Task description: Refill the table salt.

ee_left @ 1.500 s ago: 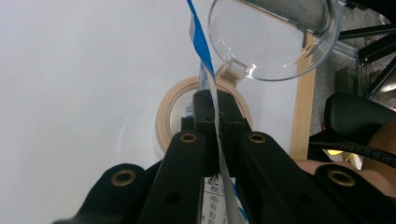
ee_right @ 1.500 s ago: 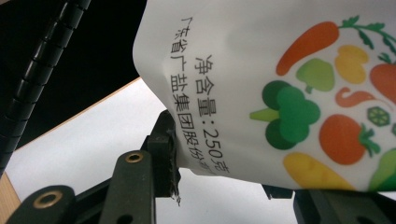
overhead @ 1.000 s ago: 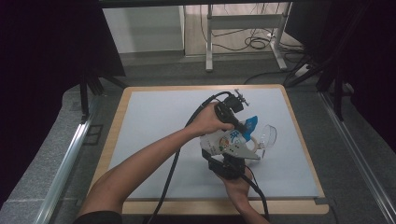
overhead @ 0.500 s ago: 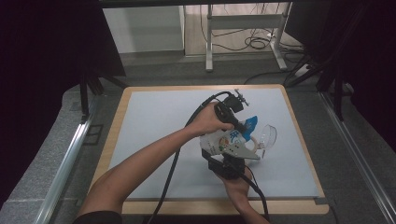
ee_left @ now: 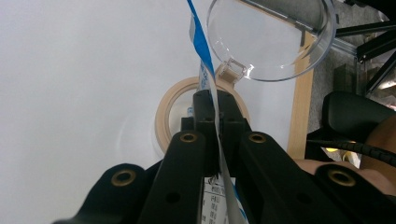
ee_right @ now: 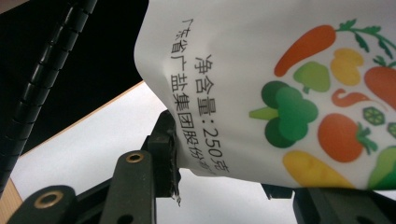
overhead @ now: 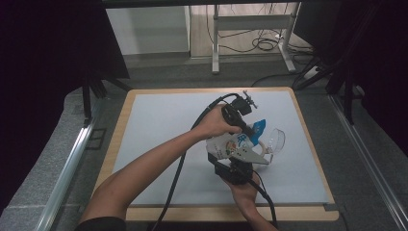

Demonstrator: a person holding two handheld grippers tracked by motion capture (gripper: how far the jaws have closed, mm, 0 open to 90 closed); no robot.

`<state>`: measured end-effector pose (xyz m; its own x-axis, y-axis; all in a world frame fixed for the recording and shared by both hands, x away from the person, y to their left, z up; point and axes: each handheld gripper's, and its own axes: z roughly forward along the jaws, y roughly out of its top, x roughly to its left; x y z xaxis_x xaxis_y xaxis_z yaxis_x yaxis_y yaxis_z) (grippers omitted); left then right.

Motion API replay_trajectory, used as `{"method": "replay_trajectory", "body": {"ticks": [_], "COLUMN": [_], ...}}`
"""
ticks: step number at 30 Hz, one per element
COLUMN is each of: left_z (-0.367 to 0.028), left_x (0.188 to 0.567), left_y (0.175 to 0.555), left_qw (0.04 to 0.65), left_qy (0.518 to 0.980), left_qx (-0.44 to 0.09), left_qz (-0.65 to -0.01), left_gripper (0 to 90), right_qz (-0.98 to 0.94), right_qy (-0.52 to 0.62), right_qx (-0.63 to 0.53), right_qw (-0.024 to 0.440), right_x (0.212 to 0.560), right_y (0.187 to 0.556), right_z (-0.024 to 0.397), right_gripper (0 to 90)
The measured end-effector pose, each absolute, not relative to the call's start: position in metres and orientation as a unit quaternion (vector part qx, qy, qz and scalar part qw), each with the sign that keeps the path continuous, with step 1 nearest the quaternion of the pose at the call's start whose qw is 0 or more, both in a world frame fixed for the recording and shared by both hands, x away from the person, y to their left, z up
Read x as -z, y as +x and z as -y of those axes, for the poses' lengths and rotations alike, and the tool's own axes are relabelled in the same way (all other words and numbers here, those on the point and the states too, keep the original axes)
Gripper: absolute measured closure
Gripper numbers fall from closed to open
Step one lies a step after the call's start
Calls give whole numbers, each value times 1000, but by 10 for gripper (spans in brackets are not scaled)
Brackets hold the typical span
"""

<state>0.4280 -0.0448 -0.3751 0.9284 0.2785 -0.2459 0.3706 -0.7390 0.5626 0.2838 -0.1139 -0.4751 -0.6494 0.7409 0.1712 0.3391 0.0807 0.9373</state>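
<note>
The left gripper point(overhead: 254, 131) has its jaws pressed together on the blue top edge of a white pouch point(overhead: 230, 146), seen edge-on in the left gripper view as a thin strip point(ee_left: 205, 60) running toward twelve o'clock. The pouch sits right of the table's point(overhead: 159, 125) centre, its long axis rising from seven toward one o'clock. At five o'clock of it, the right gripper point(overhead: 236, 166) pinches its lower body. Its print point(ee_right: 205, 107) reads "净含量:250克" beside vegetable drawings. A clear jar point(overhead: 274, 140) lies at three o'clock, its hinged lid point(ee_left: 271, 37) swung open.
</note>
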Motion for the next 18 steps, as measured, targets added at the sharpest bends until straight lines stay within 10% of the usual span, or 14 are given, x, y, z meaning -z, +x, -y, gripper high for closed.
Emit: {"method": "replay_trajectory", "body": {"ticks": [18], "left_z": [45], "left_x": [378], "left_y": [427], "left_qw": [316], "left_qy": [929], "left_qx": [71], "left_qz": [-178], "left_gripper": [899], "right_qz": [-714], "right_qy": [380], "right_qx": [-561], "right_qw": [177], "right_x": [477], "right_y": [285], "right_z": [114], "right_gripper": [563]}}
